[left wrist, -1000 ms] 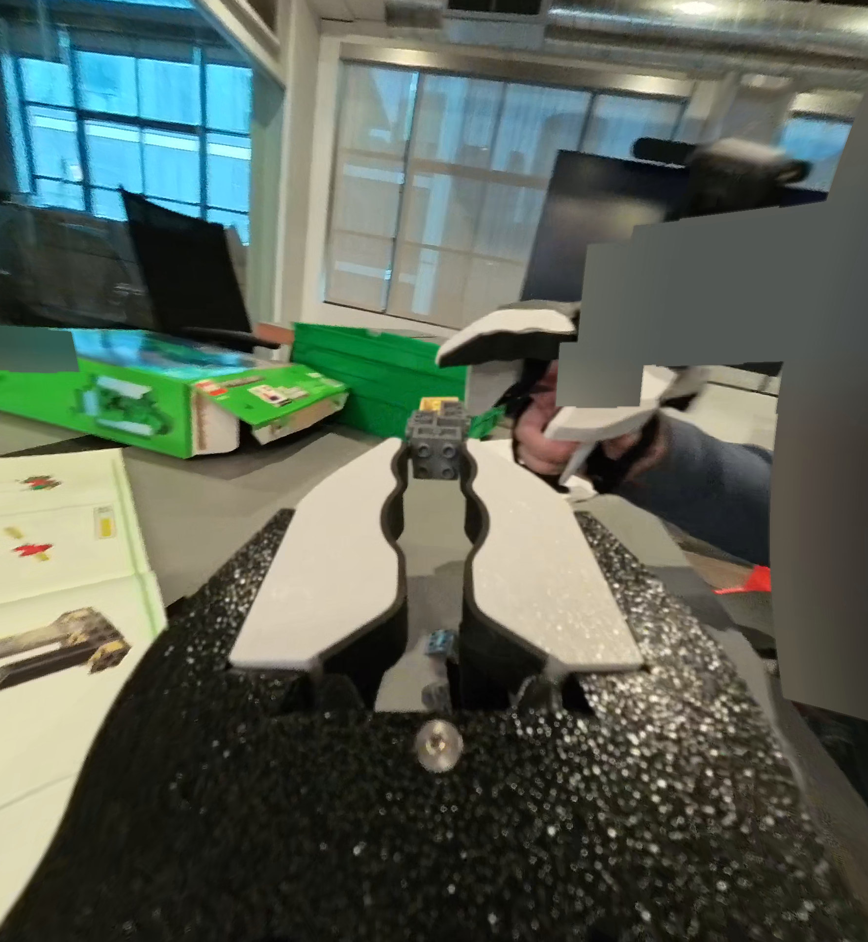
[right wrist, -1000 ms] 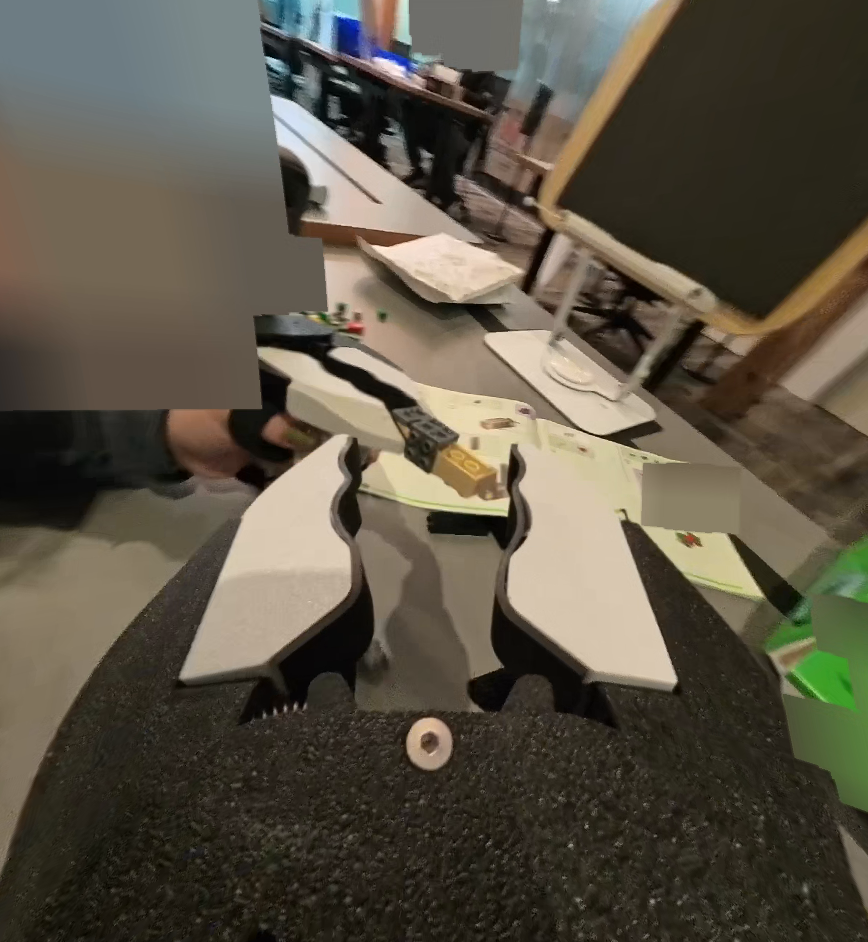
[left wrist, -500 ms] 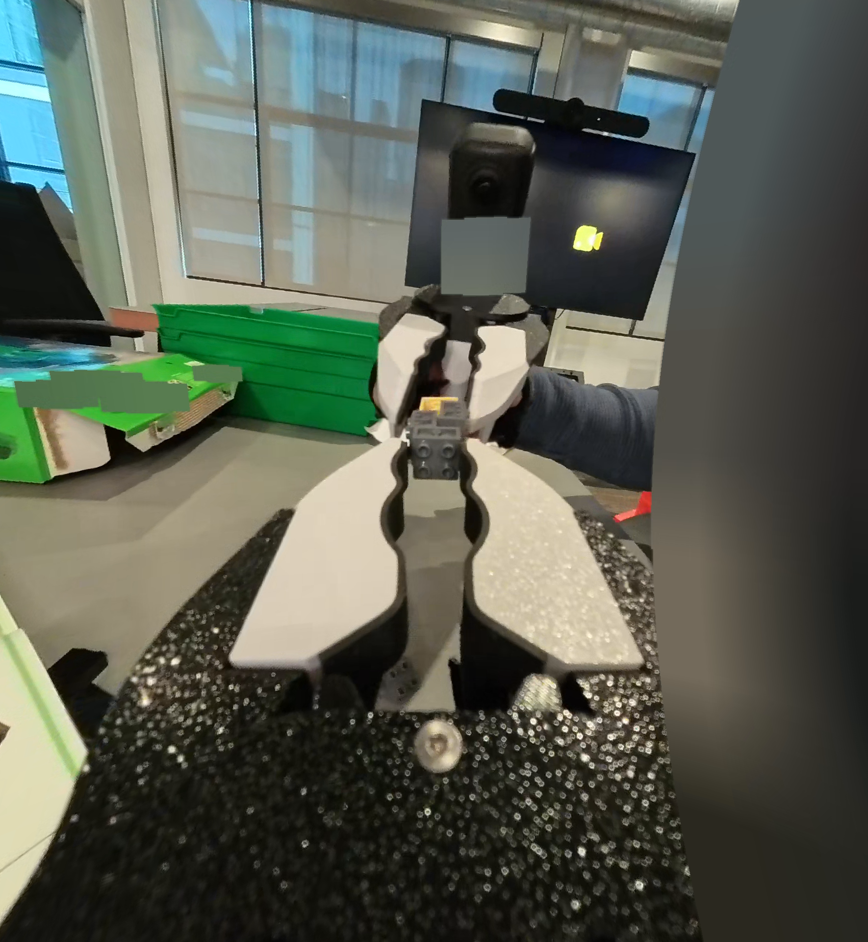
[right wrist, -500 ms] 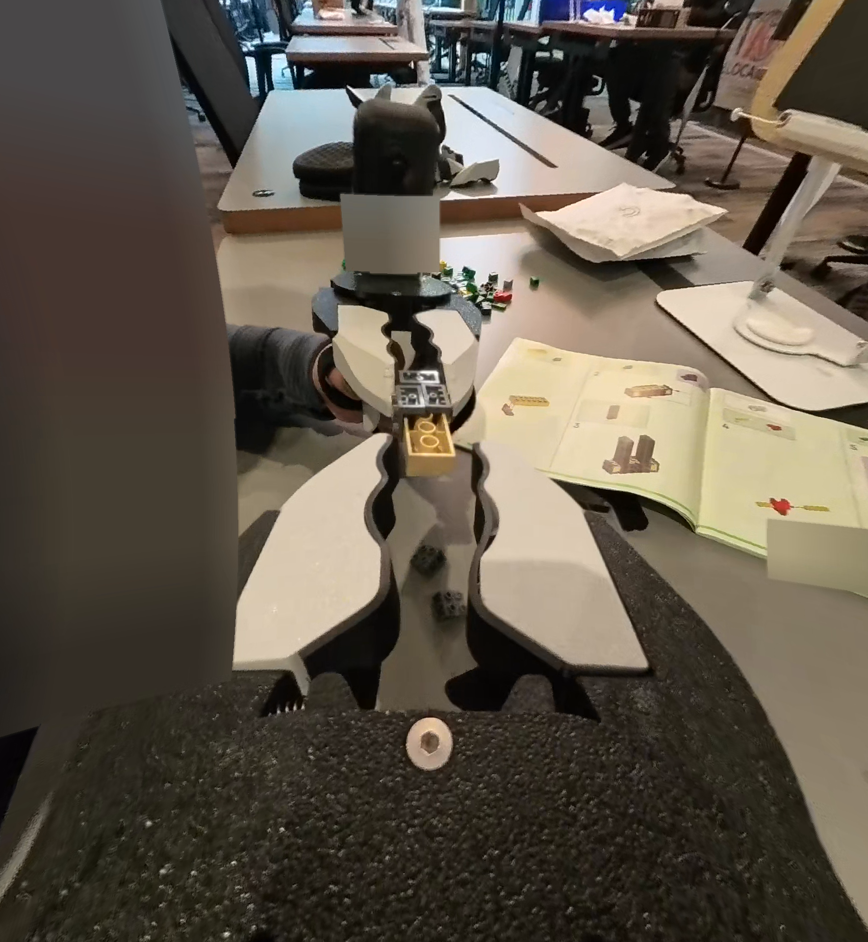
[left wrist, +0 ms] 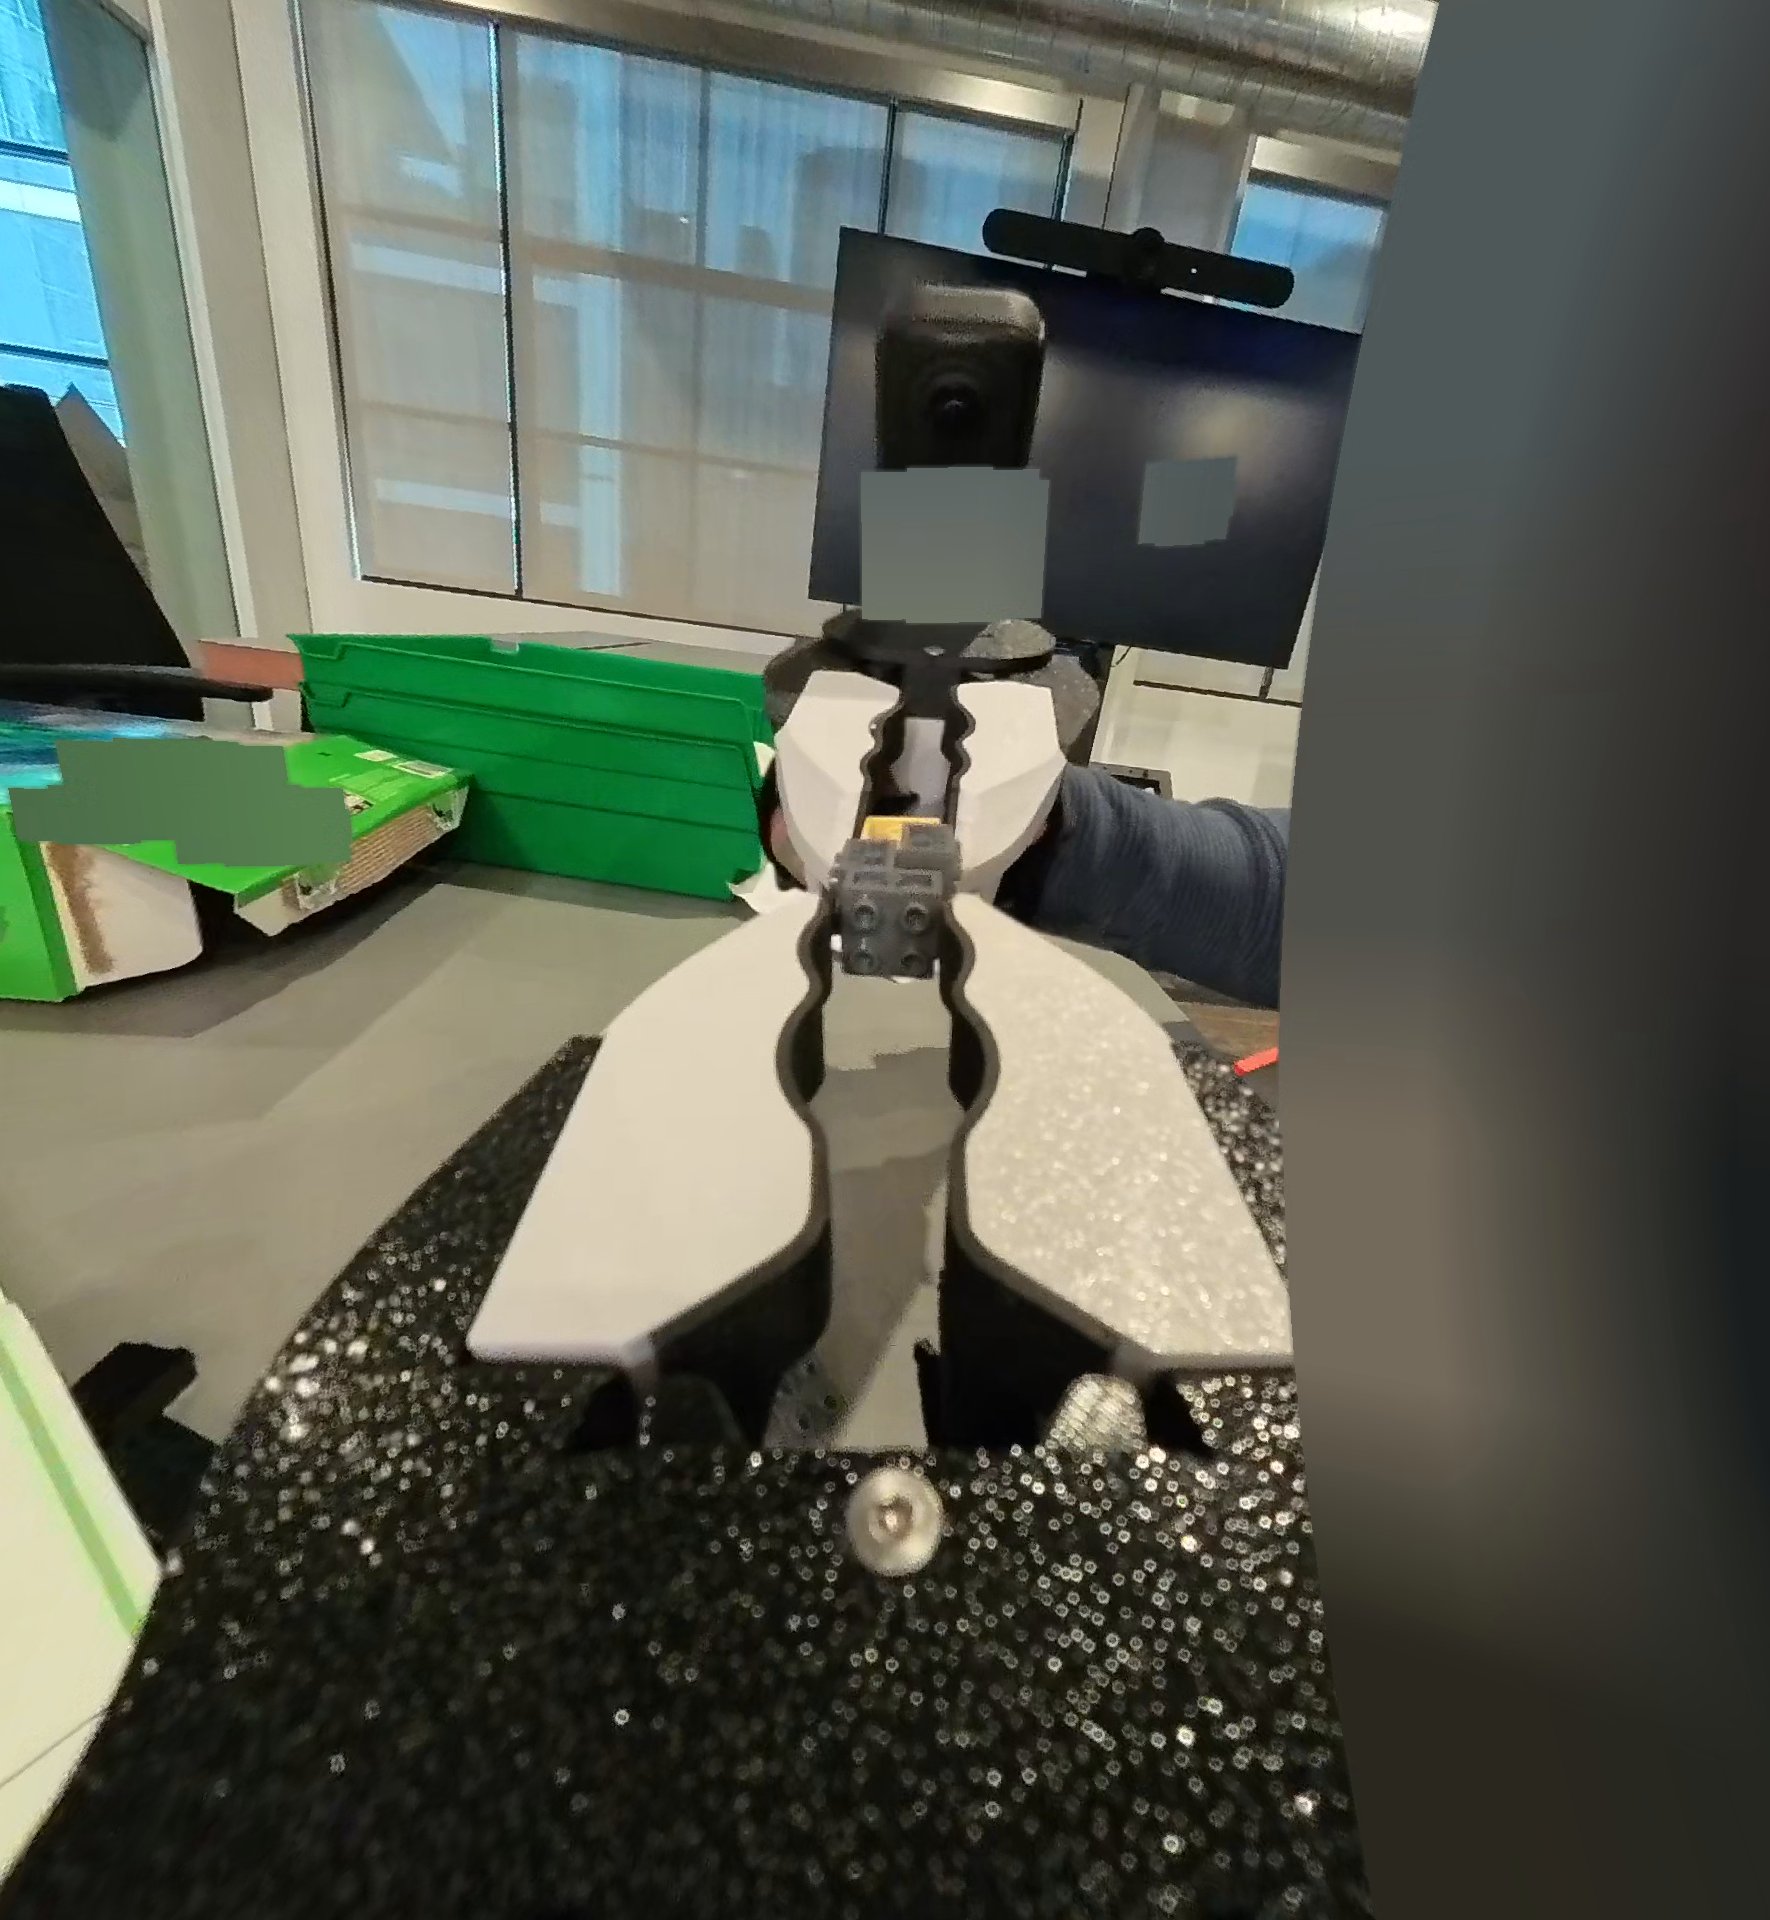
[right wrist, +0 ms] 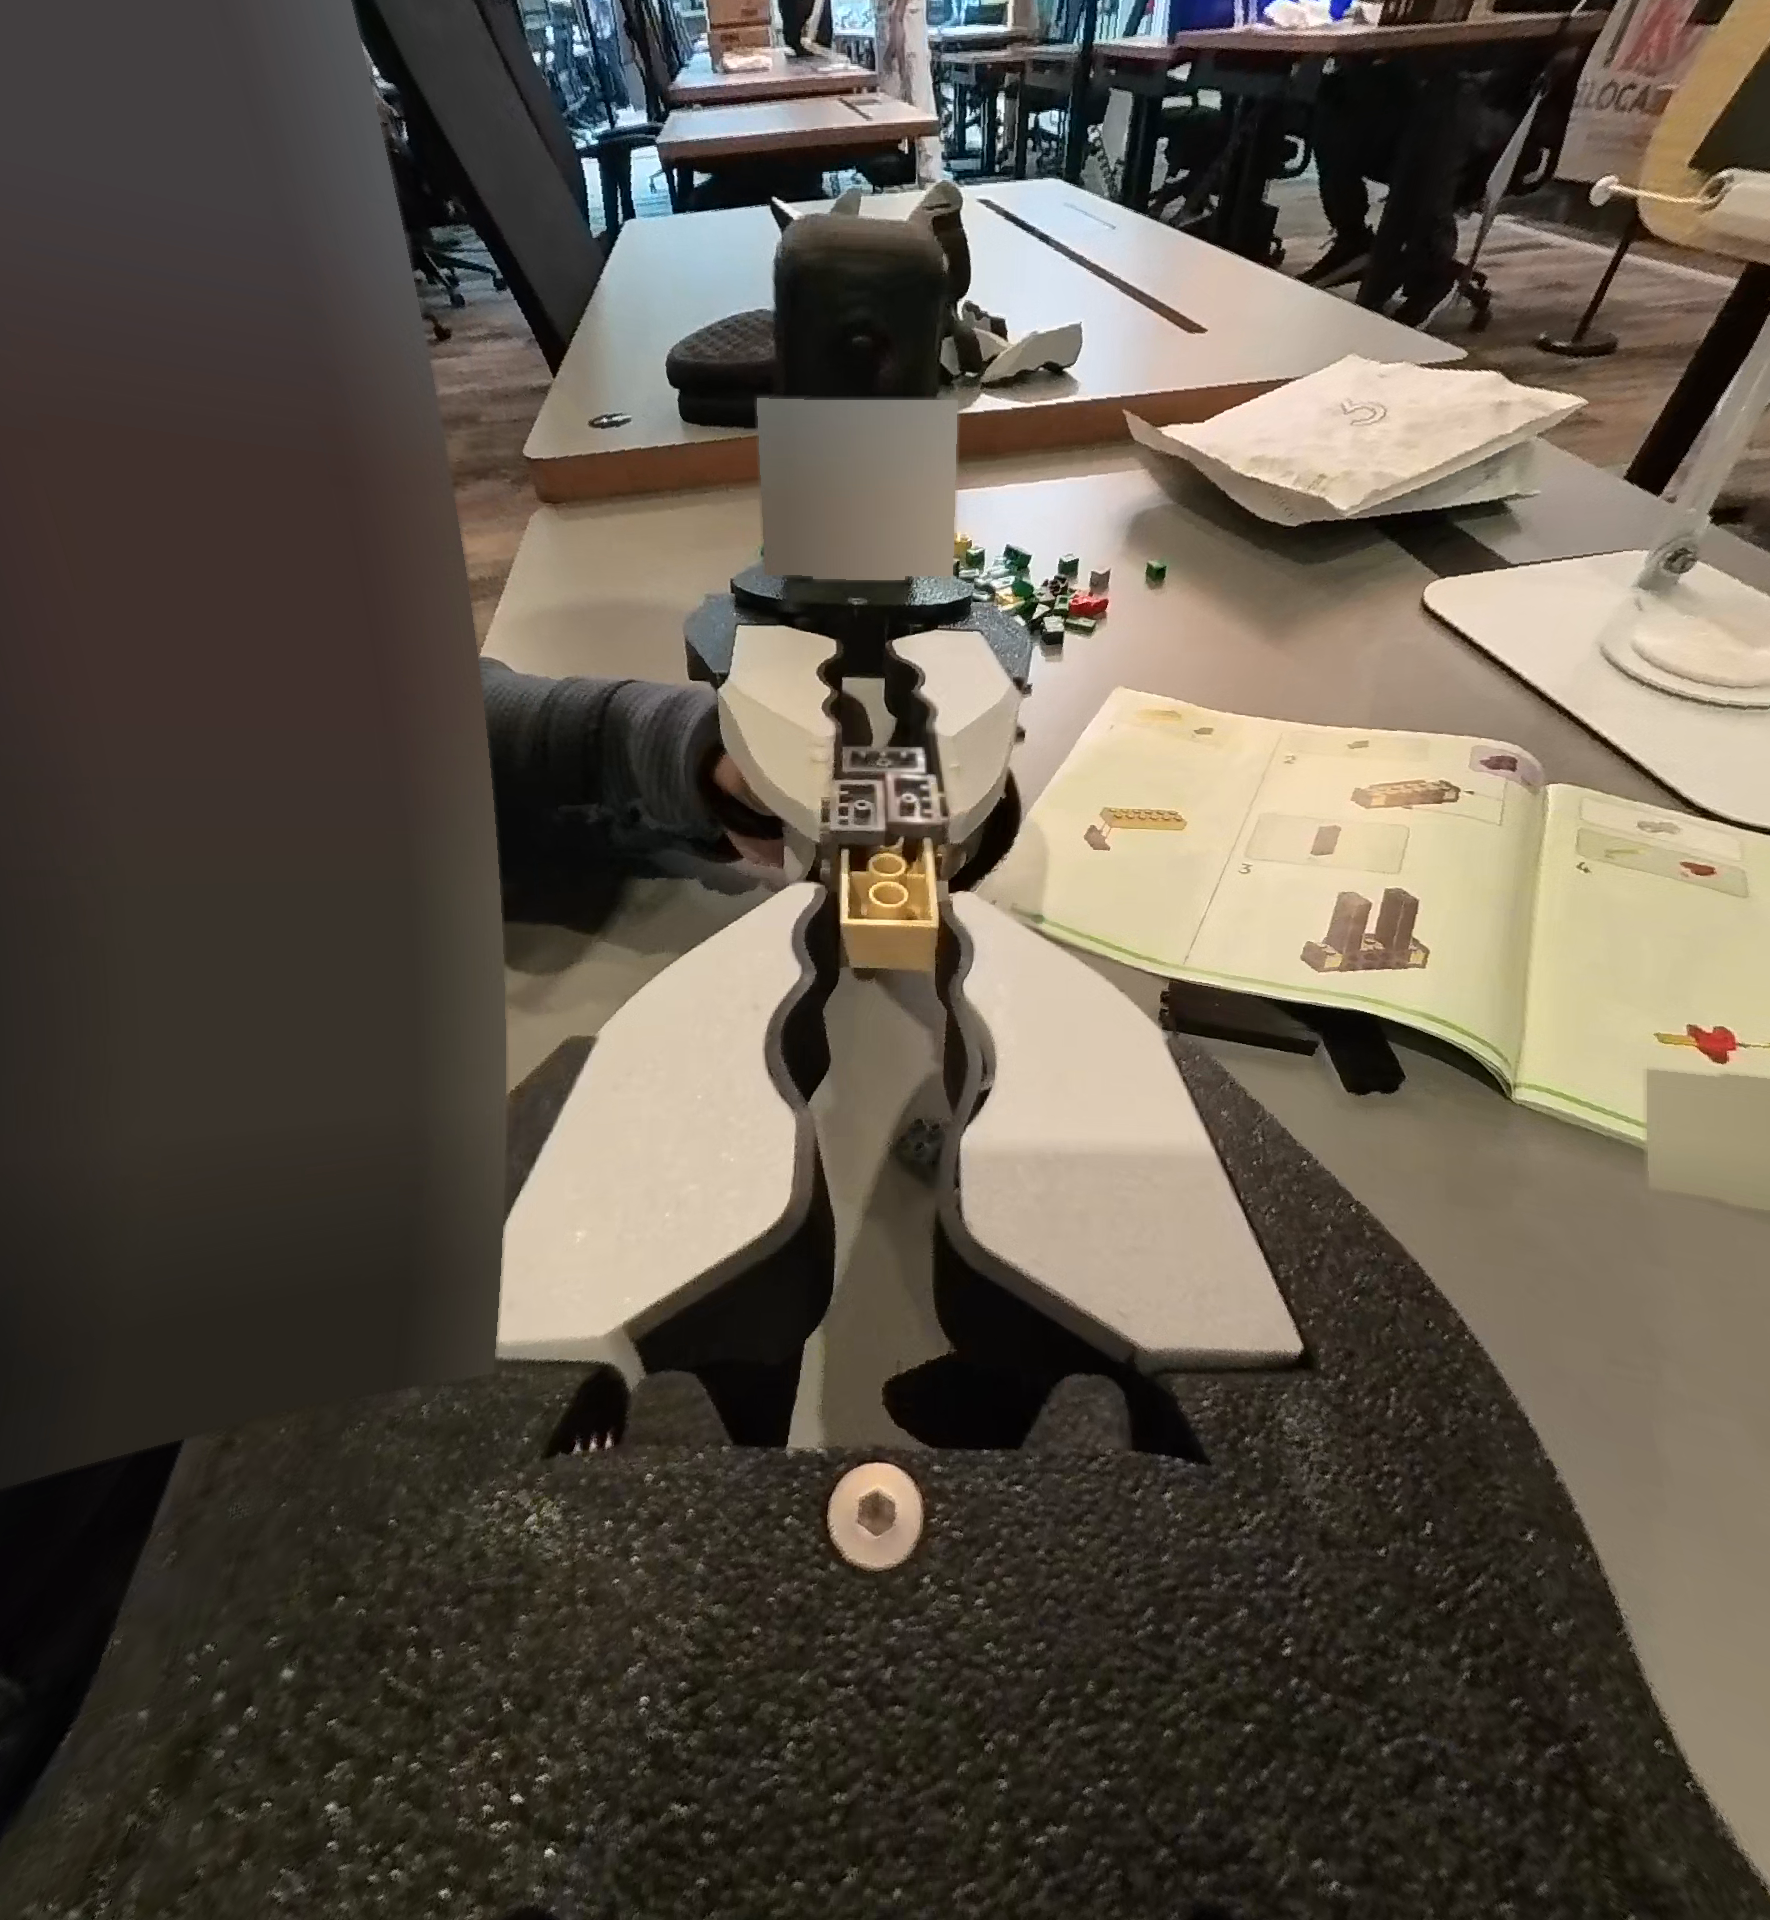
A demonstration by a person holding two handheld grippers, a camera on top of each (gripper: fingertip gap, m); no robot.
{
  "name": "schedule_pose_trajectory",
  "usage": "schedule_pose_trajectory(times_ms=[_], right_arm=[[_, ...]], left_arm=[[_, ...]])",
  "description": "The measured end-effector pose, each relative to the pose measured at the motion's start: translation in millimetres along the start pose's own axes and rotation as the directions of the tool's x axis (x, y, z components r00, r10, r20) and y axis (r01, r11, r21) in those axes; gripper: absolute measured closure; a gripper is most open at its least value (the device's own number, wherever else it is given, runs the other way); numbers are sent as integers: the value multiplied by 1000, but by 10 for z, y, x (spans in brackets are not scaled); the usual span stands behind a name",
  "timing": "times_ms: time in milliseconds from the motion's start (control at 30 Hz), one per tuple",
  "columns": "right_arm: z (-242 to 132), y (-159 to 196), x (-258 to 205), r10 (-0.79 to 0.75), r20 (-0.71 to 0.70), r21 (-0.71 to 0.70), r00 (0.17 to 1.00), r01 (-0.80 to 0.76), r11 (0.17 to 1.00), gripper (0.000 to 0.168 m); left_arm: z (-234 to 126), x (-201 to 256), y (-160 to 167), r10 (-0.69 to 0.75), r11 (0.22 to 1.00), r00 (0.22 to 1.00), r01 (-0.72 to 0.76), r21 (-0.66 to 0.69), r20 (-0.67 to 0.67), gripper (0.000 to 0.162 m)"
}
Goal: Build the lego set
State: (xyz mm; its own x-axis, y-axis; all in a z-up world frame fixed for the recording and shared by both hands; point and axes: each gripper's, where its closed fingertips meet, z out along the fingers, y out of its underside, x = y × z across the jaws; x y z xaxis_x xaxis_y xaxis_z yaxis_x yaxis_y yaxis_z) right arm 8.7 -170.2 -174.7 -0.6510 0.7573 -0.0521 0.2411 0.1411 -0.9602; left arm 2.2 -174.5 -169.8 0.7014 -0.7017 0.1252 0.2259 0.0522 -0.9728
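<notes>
Tall windows (left wrist: pixel 652 343) let in daylight behind a dark screen (left wrist: pixel 1172 436). Grey table (left wrist: pixel 185 1122) in front. Farther off stand rows of tables (right wrist: pixel 798 130), chairs (right wrist: pixel 1224 135), wood floor (right wrist: pixel 486 395).

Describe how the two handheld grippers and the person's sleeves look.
Each gripper, left gripper and right gripper, has a speckled black body, one silver screw, and flat white fingers with wavy black inner edges. A black camera tops each. Sleeves are dark blue-grey knit.
</notes>
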Motion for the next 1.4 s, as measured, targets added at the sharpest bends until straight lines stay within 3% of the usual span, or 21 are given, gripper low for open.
schedule_pose_trajectory(times_ms=[33,600,833,1400], right_arm=[[3,-1,9,2,-8,5,1000,-2,1000,151],[36,115,161,78,-112,23,991,-76,997,151],[99,154,116,40,-126,-24,991,-43,999,151],[68,116,141,60,-132,18,989,-58,998,151]], left_arm=[[-1,-12,-2,1,1000,1000,-1,3,10,143],[-36,-272,62,-32,999,983,38,-32,178,103],[7,-309,101,58,996,966,-39,-80,253,103],[-50,-367,99,45,996,961,-23,-83,273,107]])
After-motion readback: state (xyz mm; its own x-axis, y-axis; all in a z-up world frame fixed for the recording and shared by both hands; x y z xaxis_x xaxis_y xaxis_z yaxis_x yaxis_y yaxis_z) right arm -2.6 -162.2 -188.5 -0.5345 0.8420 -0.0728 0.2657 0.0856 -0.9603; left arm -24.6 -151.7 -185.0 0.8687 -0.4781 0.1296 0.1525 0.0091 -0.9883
